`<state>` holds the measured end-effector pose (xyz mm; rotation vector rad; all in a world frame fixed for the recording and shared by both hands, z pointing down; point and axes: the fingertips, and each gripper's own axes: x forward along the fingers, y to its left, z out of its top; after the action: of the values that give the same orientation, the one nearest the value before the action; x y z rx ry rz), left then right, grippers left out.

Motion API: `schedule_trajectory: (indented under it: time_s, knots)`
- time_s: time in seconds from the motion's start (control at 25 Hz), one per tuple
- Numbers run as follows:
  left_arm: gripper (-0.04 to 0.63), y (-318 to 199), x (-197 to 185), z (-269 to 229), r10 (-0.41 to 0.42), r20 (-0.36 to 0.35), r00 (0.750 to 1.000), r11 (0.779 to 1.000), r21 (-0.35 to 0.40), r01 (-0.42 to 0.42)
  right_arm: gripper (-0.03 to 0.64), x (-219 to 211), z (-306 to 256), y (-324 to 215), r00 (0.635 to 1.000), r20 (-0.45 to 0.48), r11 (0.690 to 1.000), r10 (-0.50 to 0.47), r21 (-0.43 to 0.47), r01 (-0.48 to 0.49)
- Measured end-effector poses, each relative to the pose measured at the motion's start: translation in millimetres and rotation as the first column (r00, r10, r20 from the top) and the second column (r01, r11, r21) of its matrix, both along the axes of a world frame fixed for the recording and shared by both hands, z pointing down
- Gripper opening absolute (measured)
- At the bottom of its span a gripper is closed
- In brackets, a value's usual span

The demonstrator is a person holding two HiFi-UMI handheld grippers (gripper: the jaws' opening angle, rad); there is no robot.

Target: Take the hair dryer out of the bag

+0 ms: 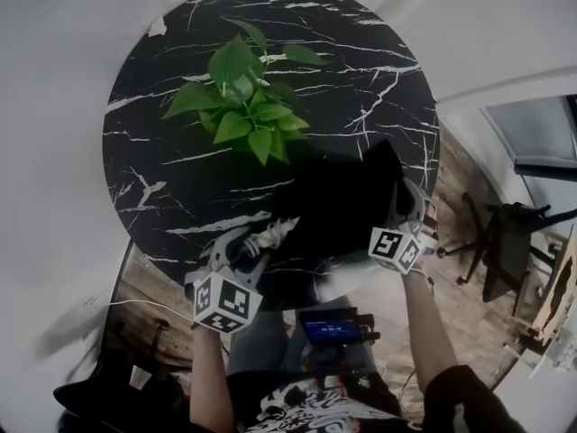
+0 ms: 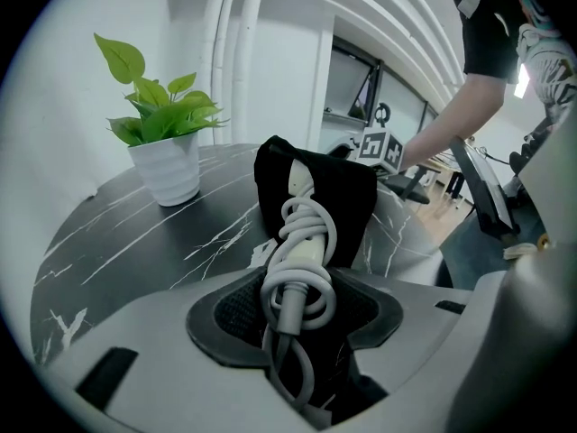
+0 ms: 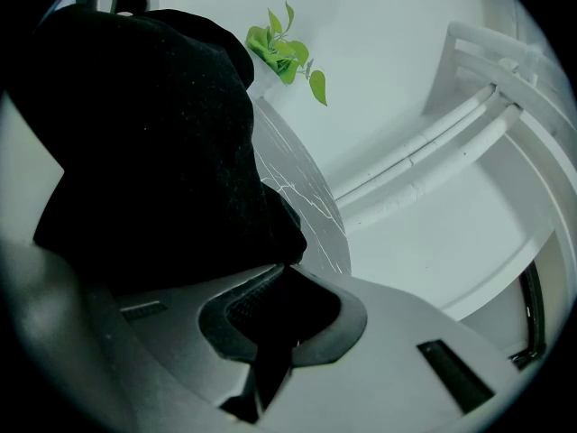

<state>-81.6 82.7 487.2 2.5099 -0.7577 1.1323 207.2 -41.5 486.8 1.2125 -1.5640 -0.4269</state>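
Hair dryer (image 2: 302, 242), cord-wrapped handle first, projects from the black bag (image 2: 352, 197) at the surface (image 2: 135, 233) edge, clamped in the half-spread left claw (image 2: 297, 318), while the closed right claw (image 3: 270, 318) pinches bag fabric.

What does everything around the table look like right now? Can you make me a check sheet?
Surface: round black marble table with white veins.
Job's things: black bag at the table's near edge; a white hair dryer pokes out of its open end.
Clutter: one potted plant, apart from the bag.
Grippers: left gripper shut on the cord-wrapped end of the hair dryer; right gripper shut on the bag's cloth.
Cables: white cord coiled round the hair dryer.
Surroundings: white walls, wooden floor, dark chair.
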Motion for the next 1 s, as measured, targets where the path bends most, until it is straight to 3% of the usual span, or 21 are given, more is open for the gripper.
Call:
schedule_trajectory:
  time_s: [0.4,1.0]
  knots:
    - [0.201,5,-39,3,-0.034,0.025,0.999,0.999,-0.012,0.034,0.021,-1,-1,0,1.000,-0.006,1.000,-0.006,-0.009,0.005]
    - [0.201,6,-52,2,-0.035,0.006,0.999,0.999,-0.031,0.035,0.021,0,1,0,1.000,0.000,1.000,-0.005,0.007,0.005]
